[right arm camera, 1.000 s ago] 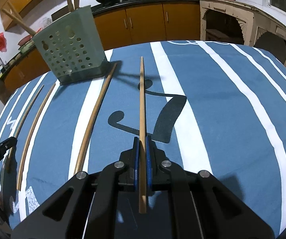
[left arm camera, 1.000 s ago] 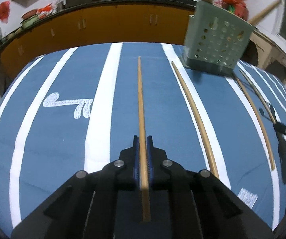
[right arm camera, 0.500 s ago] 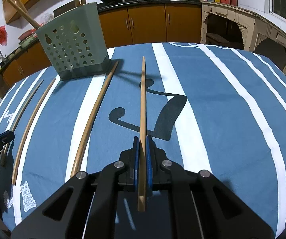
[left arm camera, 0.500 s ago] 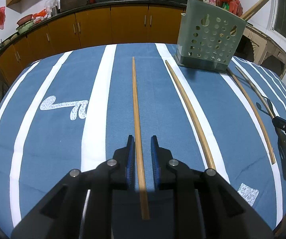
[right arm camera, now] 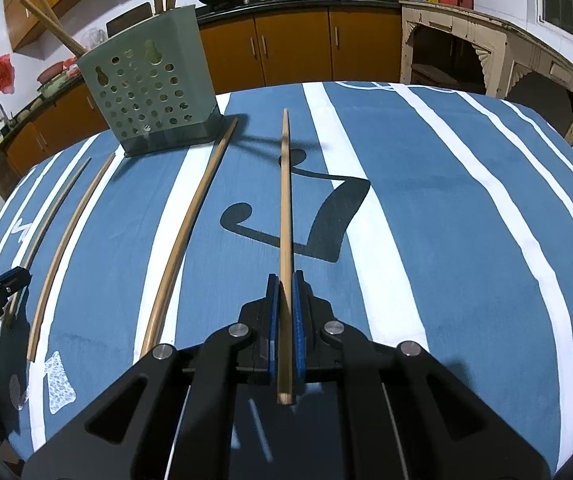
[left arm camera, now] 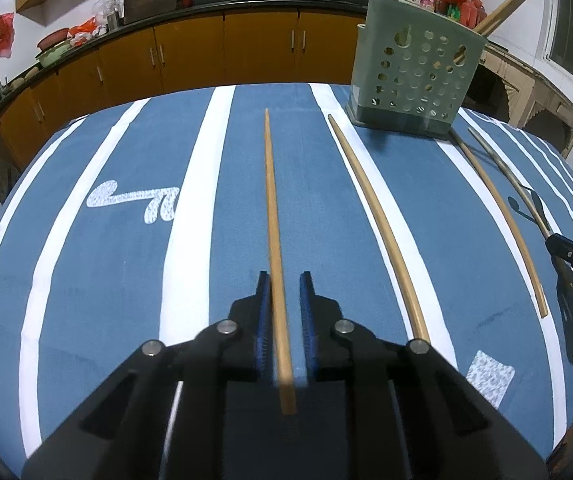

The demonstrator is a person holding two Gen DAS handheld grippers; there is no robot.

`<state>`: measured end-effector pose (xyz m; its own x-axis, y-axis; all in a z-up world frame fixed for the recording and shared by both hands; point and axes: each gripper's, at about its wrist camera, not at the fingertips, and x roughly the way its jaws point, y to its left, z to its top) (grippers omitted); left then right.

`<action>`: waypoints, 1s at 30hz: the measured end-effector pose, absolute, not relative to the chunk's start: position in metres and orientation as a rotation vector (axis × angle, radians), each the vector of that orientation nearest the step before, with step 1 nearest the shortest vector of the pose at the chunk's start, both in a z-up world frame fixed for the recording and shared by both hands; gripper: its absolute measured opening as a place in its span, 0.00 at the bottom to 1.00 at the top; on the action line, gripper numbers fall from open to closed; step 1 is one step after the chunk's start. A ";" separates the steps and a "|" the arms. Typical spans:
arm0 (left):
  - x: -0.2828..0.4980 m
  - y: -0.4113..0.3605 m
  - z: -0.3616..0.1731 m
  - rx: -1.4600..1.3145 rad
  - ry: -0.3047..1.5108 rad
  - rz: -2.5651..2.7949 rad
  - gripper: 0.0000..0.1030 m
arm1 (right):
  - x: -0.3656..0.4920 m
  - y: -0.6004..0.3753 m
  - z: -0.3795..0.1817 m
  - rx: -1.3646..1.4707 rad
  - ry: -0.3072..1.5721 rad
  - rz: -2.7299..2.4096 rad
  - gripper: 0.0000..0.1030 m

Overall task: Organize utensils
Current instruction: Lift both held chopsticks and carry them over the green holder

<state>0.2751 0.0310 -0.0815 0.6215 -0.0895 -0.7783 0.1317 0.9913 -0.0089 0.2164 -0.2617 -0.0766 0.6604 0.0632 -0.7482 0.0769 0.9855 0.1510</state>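
The left tool (left arm camera: pixel 283 304) stands with its blue-padded jaws apart around a wooden chopstick (left arm camera: pixel 272 216) that lies on the blue, white-striped table (left arm camera: pixel 86 280), pointing toward the far edge. The right tool (right arm camera: pixel 285 312) is clamped on a second wooden chopstick (right arm camera: pixel 285 200) that points the same way. The green perforated utensil holder (left arm camera: pixel 416 80) stands near the table's far edge with sticks already upright in it, three more long sticks (left arm camera: pixel 378 224) lie loose on the cloth between the two tools, and no label or writing can be read anywhere.
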 end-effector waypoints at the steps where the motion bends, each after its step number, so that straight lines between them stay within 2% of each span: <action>1: 0.275 0.032 -0.081 0.045 0.892 -0.127 0.09 | 0.216 -0.263 -0.077 0.185 0.849 -0.003 0.07; 11: 0.267 0.030 -0.071 0.079 0.883 -0.139 0.08 | 0.202 -0.266 -0.050 0.174 0.749 -0.006 0.07; 23: 0.251 0.041 0.014 0.040 0.659 -0.166 0.07 | 0.185 -0.287 0.022 0.176 0.499 -0.042 0.07; 30: 0.248 0.048 0.050 -0.019 0.558 -0.181 0.07 | 0.180 -0.294 0.039 0.195 0.440 -0.039 0.07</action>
<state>0.2477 0.0480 0.0496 0.8329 -0.1762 -0.5247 0.1659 0.9839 -0.0670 0.1801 -0.2941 0.0386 0.9041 0.0046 -0.4273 0.0798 0.9805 0.1794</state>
